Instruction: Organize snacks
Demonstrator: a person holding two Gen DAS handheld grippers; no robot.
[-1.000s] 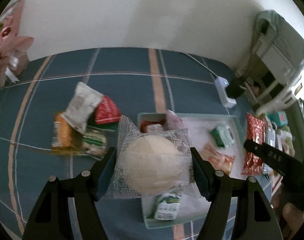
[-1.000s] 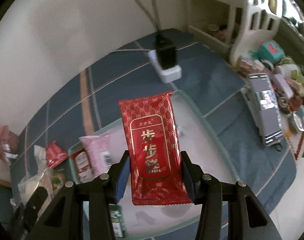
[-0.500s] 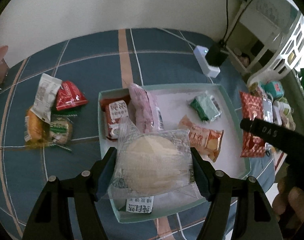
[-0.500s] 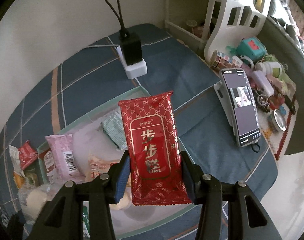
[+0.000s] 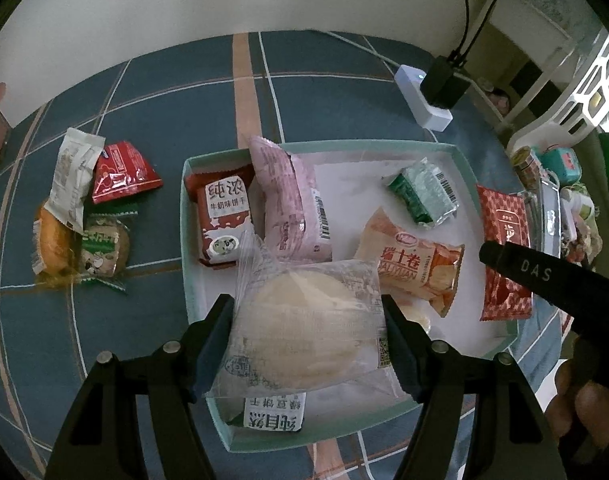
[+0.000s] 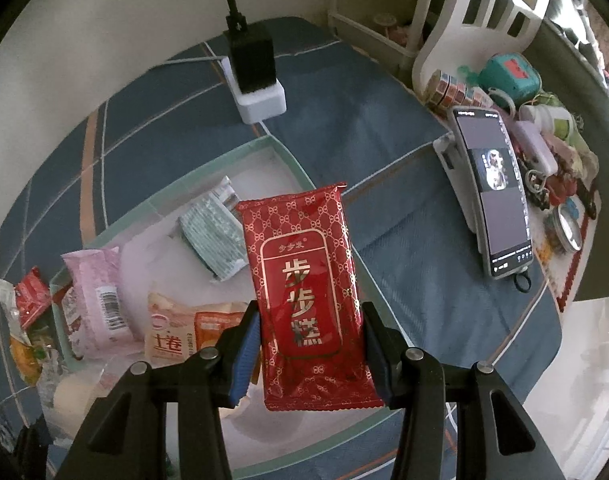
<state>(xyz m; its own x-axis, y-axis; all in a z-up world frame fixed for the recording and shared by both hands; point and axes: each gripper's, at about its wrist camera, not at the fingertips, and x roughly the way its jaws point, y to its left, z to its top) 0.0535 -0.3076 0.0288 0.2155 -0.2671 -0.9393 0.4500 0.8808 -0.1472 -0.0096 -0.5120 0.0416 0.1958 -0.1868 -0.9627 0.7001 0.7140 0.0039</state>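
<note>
The left tool (image 5: 308, 322) grips a clear-wrapped pale bun (image 5: 304, 332) between its fingers, above the near side of the mint tray (image 5: 183, 216) on the blue checked tabletop (image 5: 152, 120). The right tool (image 6: 310, 344) is clamped on a red snack packet (image 6: 304, 292), held upright over the tray's right edge. More packets lie in the tray, with others loose on the tabletop to its left; a phone (image 6: 496, 196) stands at right
</note>
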